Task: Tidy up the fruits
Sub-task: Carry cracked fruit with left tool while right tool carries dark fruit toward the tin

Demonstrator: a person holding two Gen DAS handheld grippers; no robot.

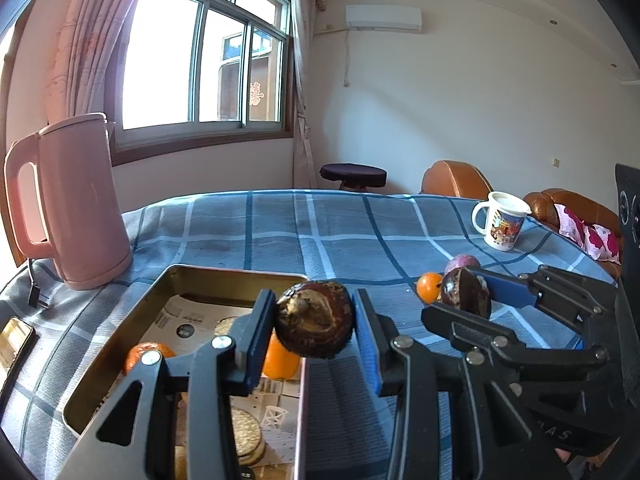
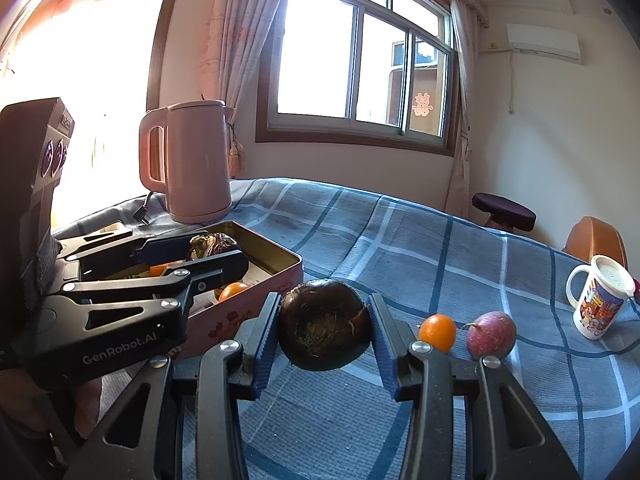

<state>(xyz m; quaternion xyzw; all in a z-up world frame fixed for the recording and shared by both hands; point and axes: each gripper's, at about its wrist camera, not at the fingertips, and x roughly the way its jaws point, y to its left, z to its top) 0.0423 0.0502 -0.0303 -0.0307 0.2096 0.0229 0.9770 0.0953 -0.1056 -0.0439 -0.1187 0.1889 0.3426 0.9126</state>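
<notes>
While both hand-held grippers clamp fruit, tin below

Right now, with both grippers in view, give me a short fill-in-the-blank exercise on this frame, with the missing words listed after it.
1. Each gripper, the left gripper and the right gripper, is shut on a dark ____ fruit.
2. The left gripper holds its fruit over the open ____.
3. On the checked cloth beside the small orange lies a ____ fruit.
4. The pink kettle stands behind the tin, near the ____.

Missing words: brown; tin; purple; window
</notes>
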